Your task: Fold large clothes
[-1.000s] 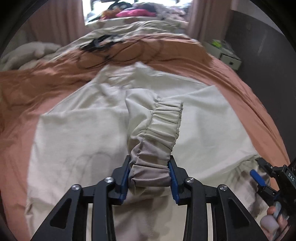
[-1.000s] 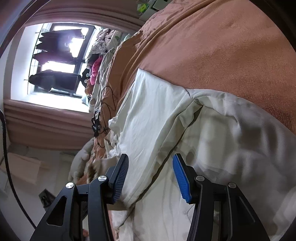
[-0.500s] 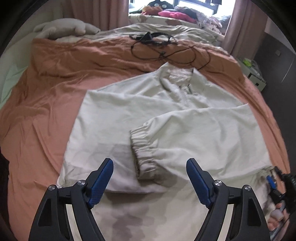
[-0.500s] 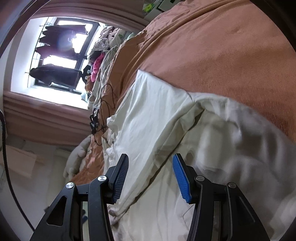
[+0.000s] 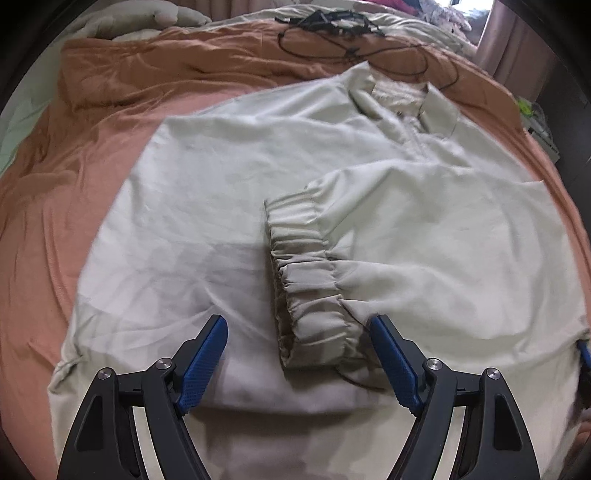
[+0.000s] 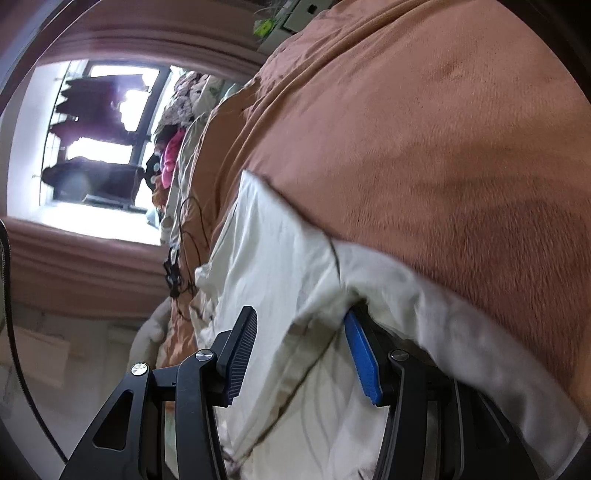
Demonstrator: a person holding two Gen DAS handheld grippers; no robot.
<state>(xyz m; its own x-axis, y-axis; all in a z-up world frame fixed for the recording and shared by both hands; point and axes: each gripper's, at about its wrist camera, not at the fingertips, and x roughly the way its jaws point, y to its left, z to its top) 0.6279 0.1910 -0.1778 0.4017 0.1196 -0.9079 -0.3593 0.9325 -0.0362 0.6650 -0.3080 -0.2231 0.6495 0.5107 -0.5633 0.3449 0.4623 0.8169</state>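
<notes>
The pale cream, long-sleeved fabric jacket [image 5: 229,192] lies spread flat on the rust-orange bedspread [image 5: 92,122], collar toward the far end. One sleeve is folded across the body, and its gathered elastic cuff [image 5: 310,280] rests near the centre. The left gripper [image 5: 299,362] hovers just short of the cuff, fingers spread wide and holding nothing. The right gripper [image 6: 299,354] sits at the jacket's edge, fingers parted, with cloth lying between them but not clamped. A tangled black cable [image 5: 343,26] lies beyond the collar.
</notes>
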